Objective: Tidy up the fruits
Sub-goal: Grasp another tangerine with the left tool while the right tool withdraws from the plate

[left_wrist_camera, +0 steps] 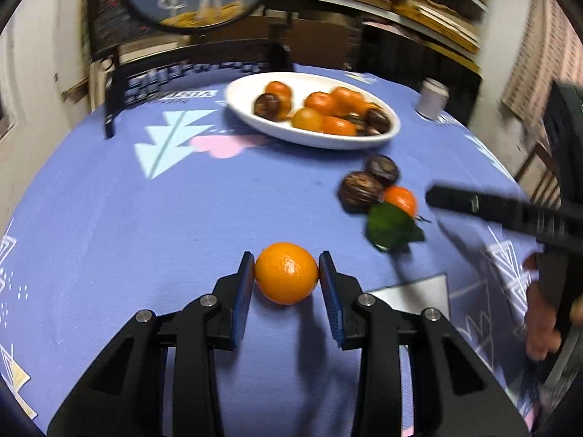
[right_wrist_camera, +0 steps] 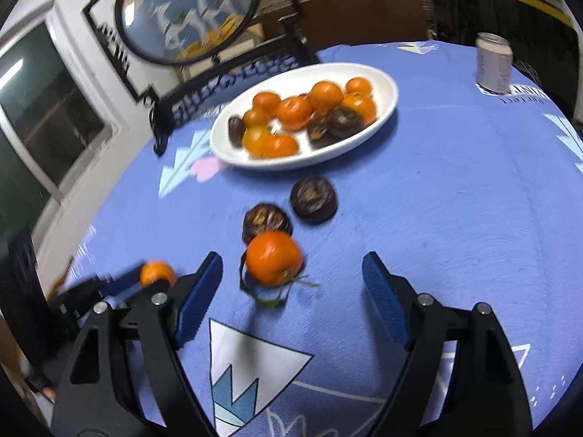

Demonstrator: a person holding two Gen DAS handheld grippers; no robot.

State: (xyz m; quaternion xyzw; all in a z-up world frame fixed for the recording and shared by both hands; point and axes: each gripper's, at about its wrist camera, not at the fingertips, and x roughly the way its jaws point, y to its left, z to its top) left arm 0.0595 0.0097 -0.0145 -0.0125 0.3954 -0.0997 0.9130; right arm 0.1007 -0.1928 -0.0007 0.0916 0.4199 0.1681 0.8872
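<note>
the left gripper (left_wrist_camera: pixel 286 273) was clenched on an orange (left_wrist_camera: pixel 286 273) low over the counter (left_wrist_camera: pixel 109 218), gripped at its widest sides; it looked firm, smooth, light. the right gripper (right_wrist_camera: pixel 293 280) stood released. loose: one leafy orange (right_wrist_camera: pixel 273 263), two dark fruits (right_wrist_camera: pixel 313 199).

The table is covered by a matt blue printed cloth (left_wrist_camera: pixel 109 218) with a fine woven look. Near its far edge the white oval dish (left_wrist_camera: pixel 251 109) looks like smooth glazed ceramic, and the can (right_wrist_camera: pixel 495 63) at the far right edge seems metal with a dull pale label. The orange (left_wrist_camera: pixel 286 273) has glossy, pitted skin between ribbed blue pads (left_wrist_camera: pixel 245 291) on matt black plastic arms with shiny metal pins.
</note>
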